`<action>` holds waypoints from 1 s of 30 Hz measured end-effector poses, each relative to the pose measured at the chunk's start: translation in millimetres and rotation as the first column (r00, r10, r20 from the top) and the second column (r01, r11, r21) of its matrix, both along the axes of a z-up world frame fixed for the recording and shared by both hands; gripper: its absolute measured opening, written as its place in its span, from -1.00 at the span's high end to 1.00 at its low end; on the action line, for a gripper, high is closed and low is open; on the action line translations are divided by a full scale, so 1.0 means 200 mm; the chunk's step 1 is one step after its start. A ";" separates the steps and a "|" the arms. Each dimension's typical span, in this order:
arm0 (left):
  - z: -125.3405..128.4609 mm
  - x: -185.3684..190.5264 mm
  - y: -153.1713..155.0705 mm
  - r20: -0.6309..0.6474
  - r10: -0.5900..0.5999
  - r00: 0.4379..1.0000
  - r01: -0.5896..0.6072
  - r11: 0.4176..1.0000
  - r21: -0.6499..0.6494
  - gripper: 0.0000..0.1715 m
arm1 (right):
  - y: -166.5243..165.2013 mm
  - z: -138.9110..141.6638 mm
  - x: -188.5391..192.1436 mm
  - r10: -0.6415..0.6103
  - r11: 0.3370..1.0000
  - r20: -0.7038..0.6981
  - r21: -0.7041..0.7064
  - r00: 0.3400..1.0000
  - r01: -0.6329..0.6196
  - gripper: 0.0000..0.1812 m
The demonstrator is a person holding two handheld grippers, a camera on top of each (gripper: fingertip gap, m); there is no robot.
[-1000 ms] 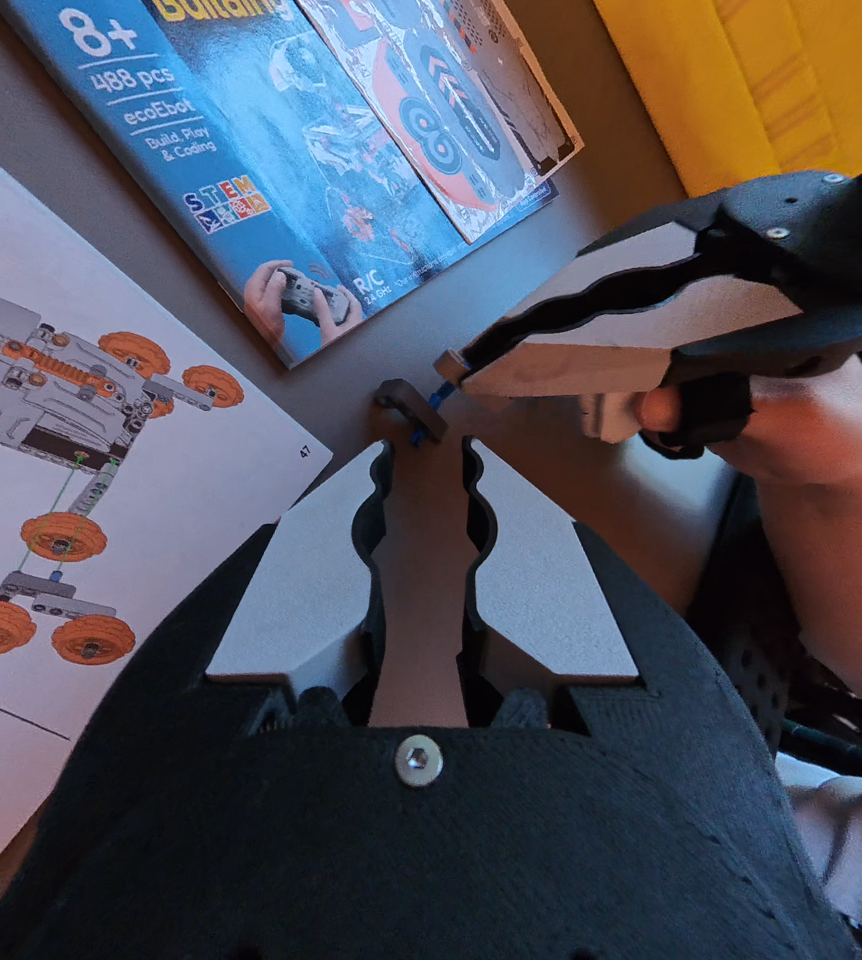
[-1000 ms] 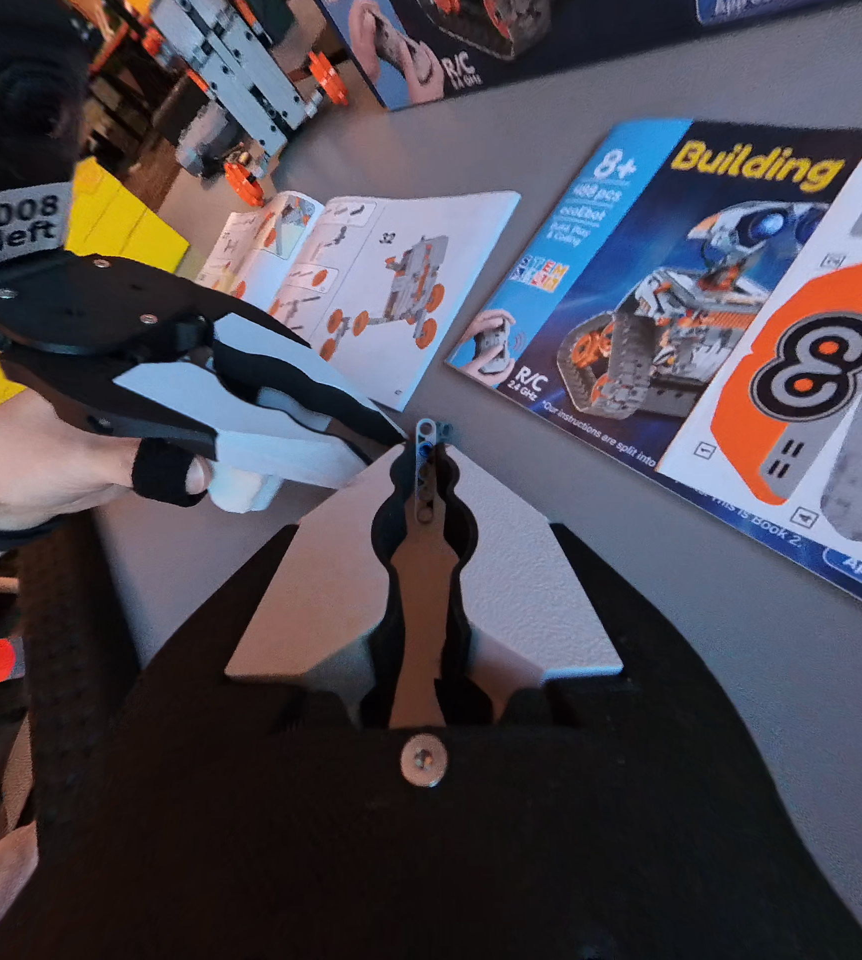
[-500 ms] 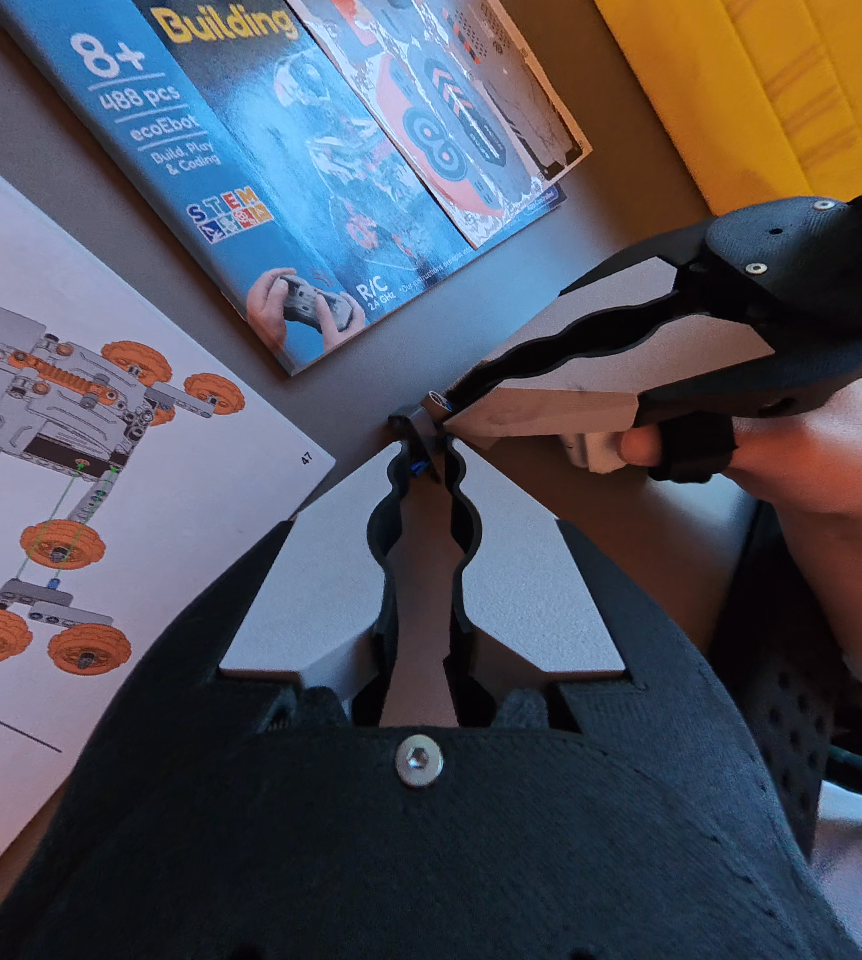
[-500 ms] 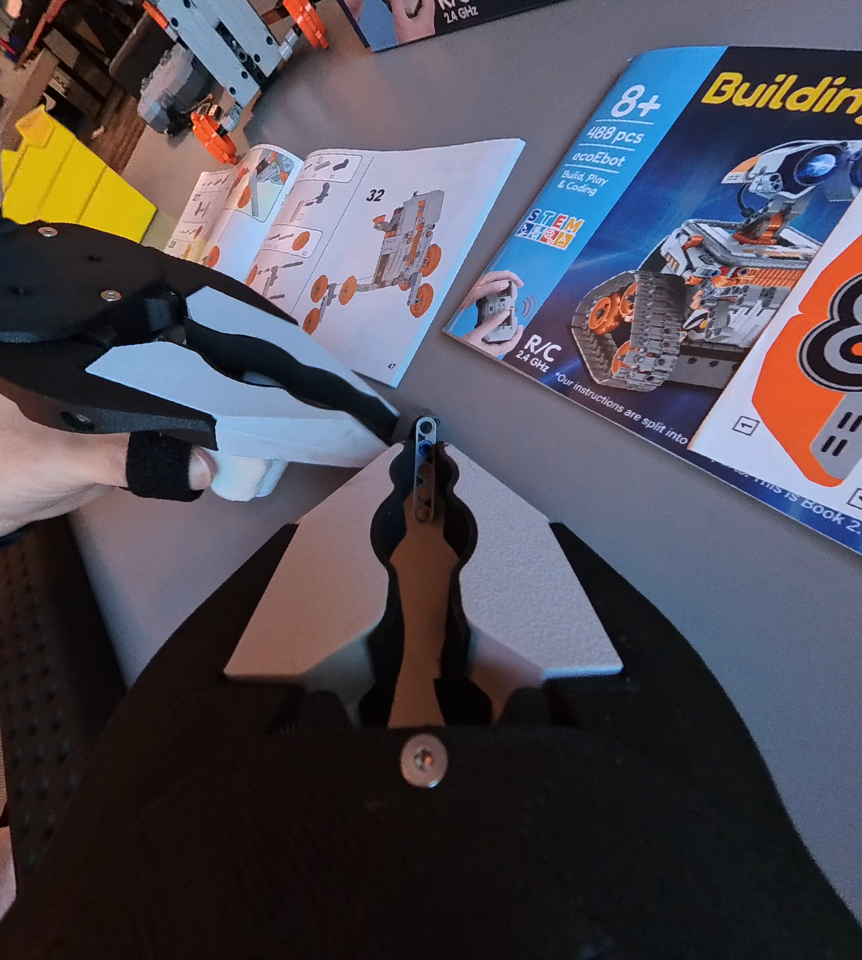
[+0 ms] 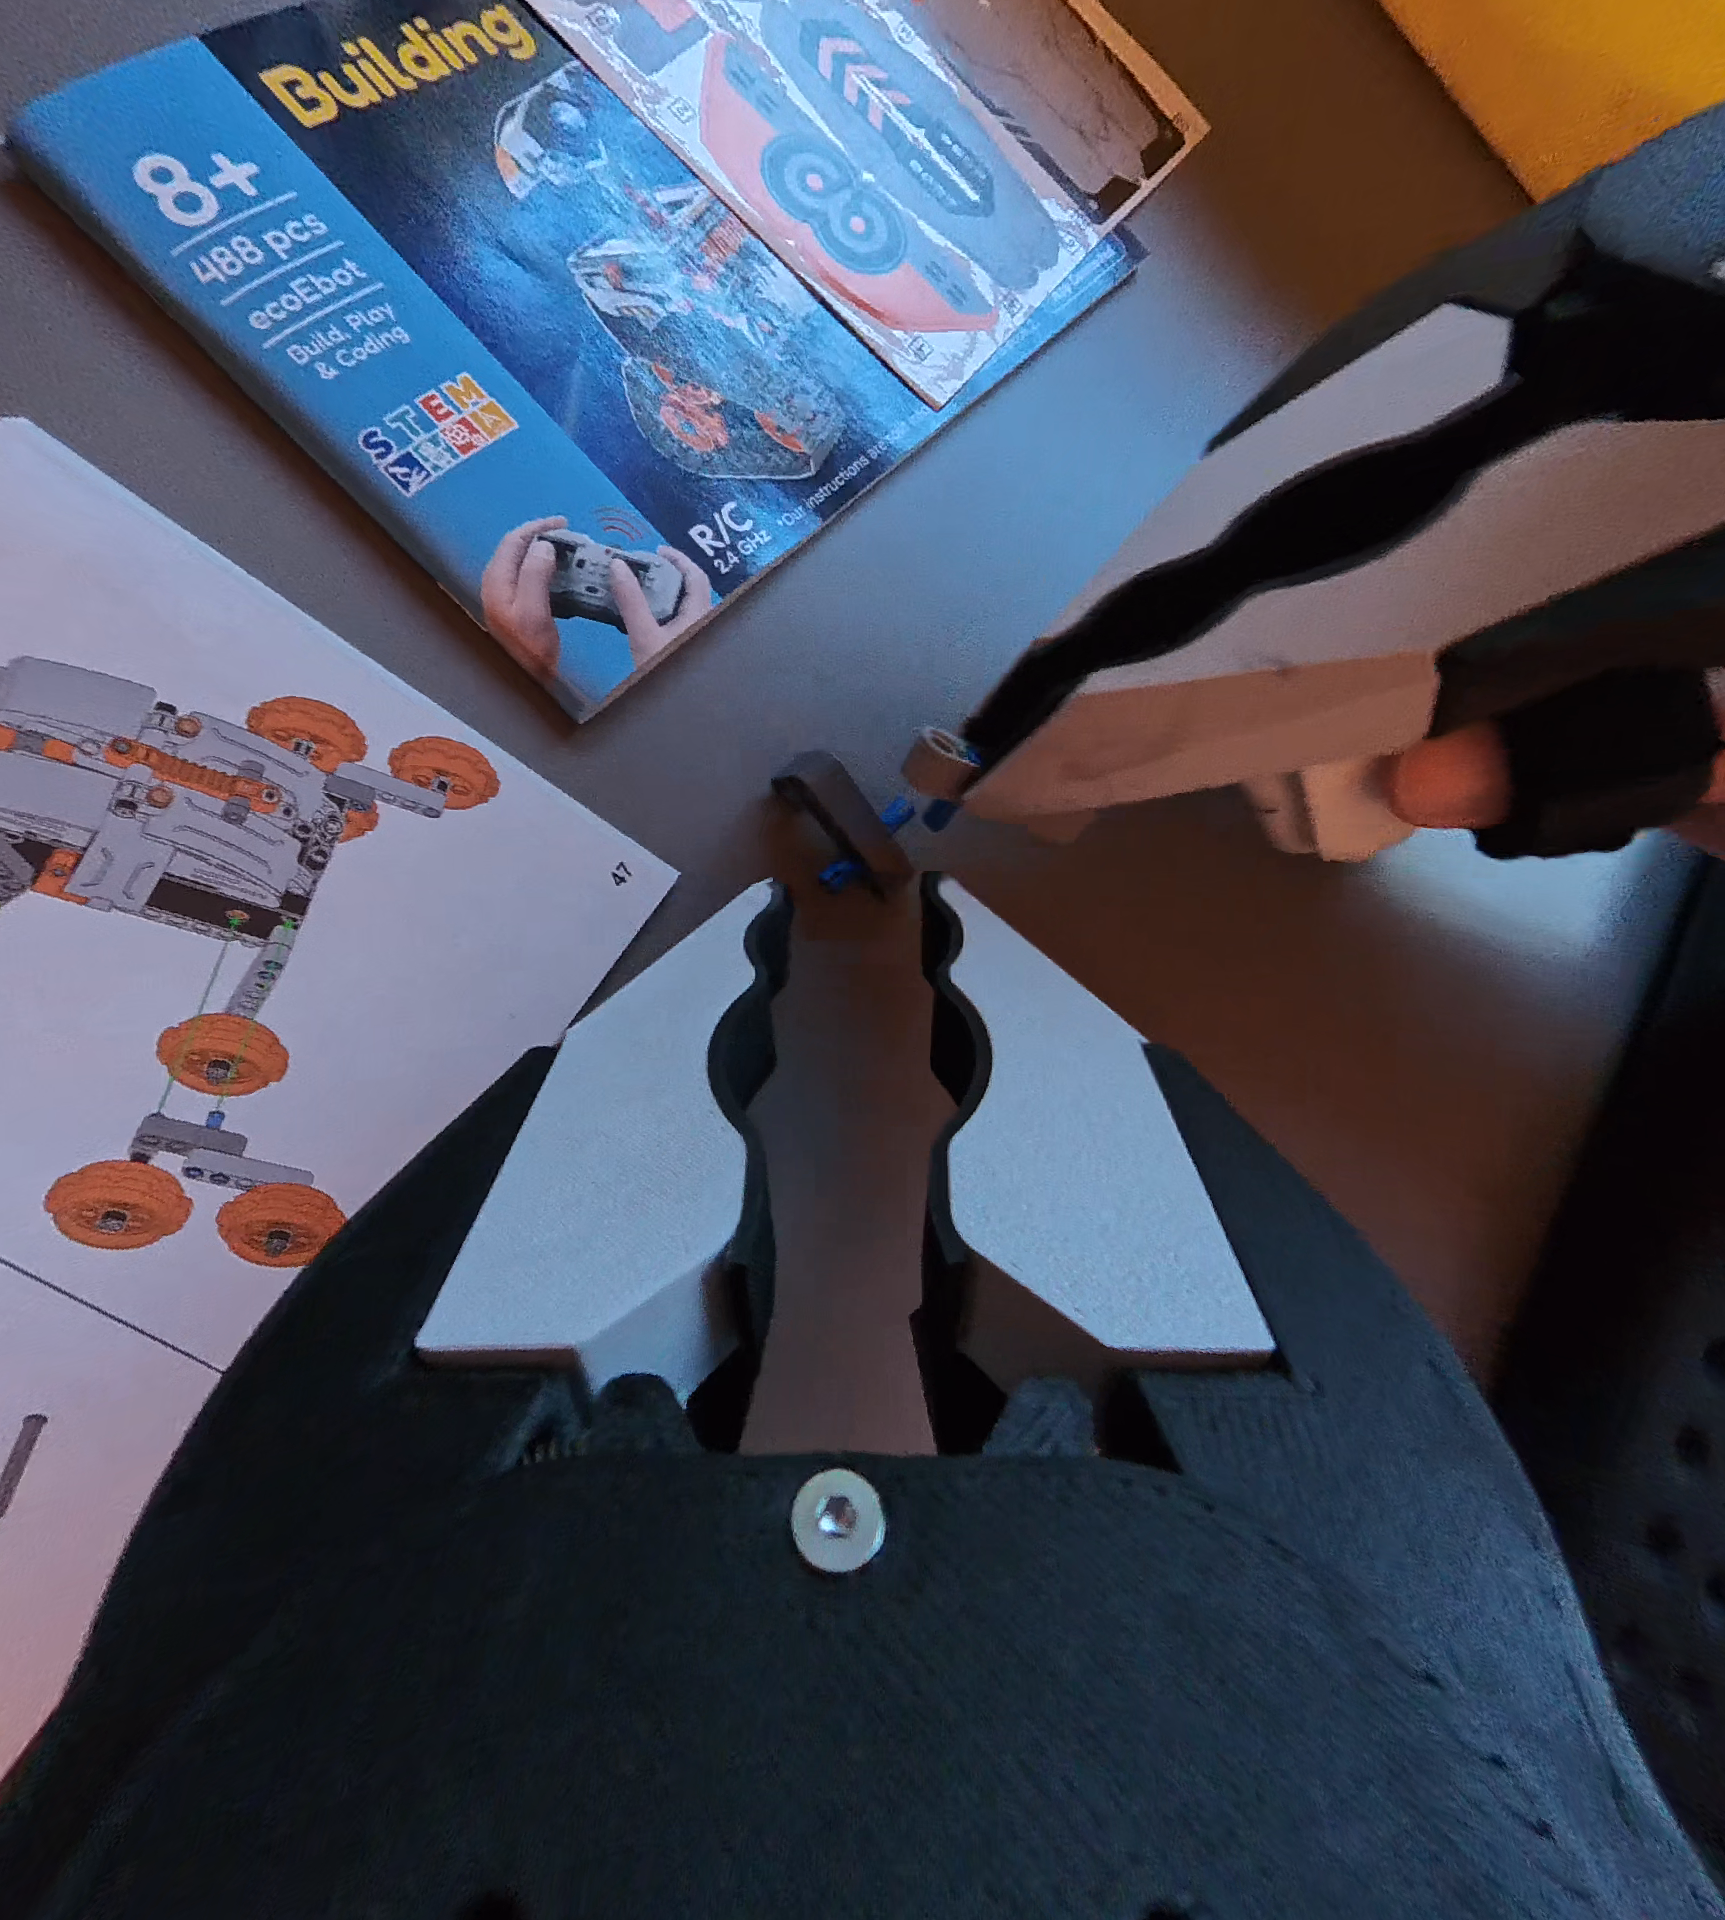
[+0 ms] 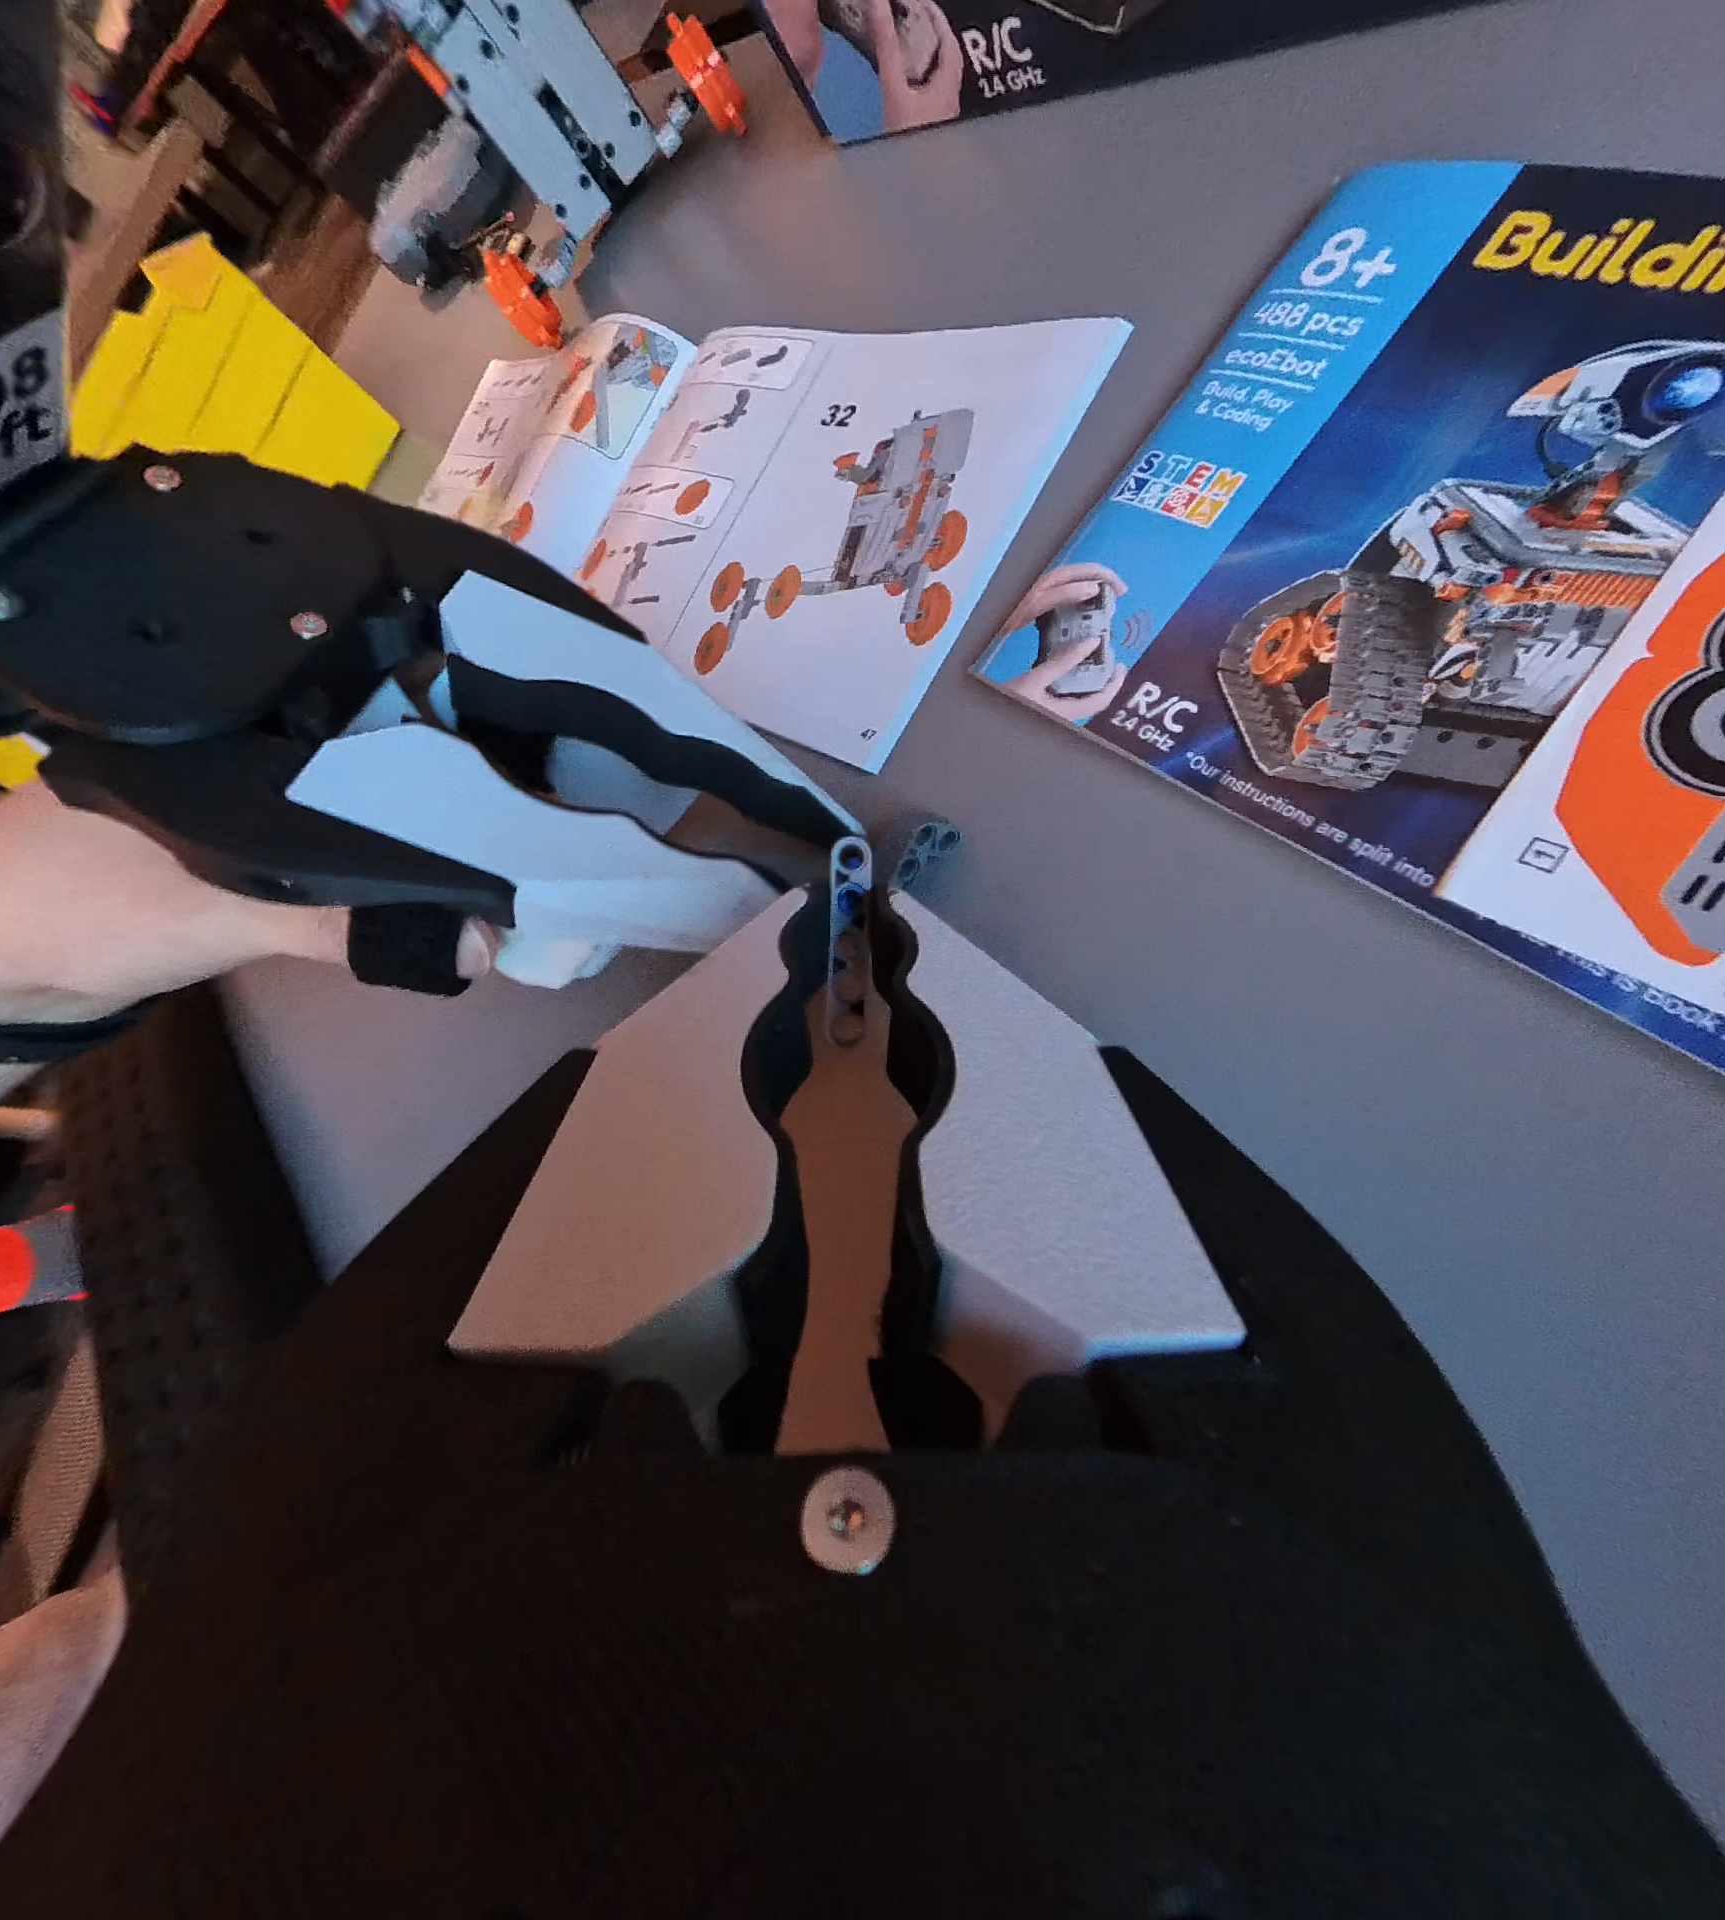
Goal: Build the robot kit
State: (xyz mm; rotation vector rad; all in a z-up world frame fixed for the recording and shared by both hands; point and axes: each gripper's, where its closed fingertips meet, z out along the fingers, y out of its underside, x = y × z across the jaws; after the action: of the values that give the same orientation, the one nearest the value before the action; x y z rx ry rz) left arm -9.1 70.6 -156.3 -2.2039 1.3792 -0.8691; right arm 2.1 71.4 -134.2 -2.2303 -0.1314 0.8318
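My left gripper (image 5: 858,894) is open over the grey table (image 5: 1201,987). A short dark grey beam (image 5: 837,821) with blue pins sits just beyond its fingertips, touching neither. My right gripper (image 6: 850,904) is shut on a light grey holed beam (image 6: 845,966) with blue pins, which stands on edge between its pads. In the left wrist view the right gripper (image 5: 962,774) reaches in from the right, and its beam end (image 5: 936,764) is close beside the dark beam. In the right wrist view the left gripper (image 6: 827,842) comes in from the left, and the dark beam (image 6: 925,847) lies just past both tips.
An open instruction booklet (image 5: 214,831) lies at the left and a blue booklet (image 5: 422,312) with an orange sticker sheet (image 5: 837,156) lies behind. A yellow bin (image 5: 1616,83) is at the far right. A partly built grey and orange model (image 6: 546,125) stands at the back. Left and right tips are no more than a few centimetres apart.
Half a second ago my left gripper was closed around the dark beam. Now it has opened and drawn back a little. The right gripper has moved slightly away, still holding its beam.
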 end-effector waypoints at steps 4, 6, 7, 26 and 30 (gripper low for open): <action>0.00 0.00 0.00 0.035 0.008 0.999 -0.007 1.000 -0.023 0.78 | 0.00 -0.06 0.00 0.002 0.999 0.044 -0.038 0.999 0.000 0.94; 0.00 0.00 0.00 0.044 0.006 0.999 -0.004 0.999 -0.042 0.79 | 0.00 -0.10 0.01 0.000 0.998 0.045 -0.066 0.999 0.003 0.94; 0.00 0.00 0.00 0.048 0.007 0.999 -0.004 0.998 -0.055 0.79 | 0.01 -0.10 0.01 -0.003 0.997 0.018 -0.075 1.000 0.005 0.95; 0.02 0.04 0.06 0.182 0.175 0.968 -0.124 0.957 -0.261 0.93 | 0.07 -0.12 -0.03 0.087 0.868 -0.307 -0.443 0.948 -0.224 0.94; 0.01 0.04 0.07 0.165 0.185 0.969 -0.161 0.976 -0.150 0.95 | 0.07 -0.12 -0.03 0.073 0.880 -0.356 -0.417 0.932 -0.228 0.94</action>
State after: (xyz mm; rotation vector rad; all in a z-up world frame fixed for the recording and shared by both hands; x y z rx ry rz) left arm -1.3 84.1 -154.6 -2.2431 1.0549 -1.0924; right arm -3.2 85.5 -157.3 -2.4856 0.0577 1.4376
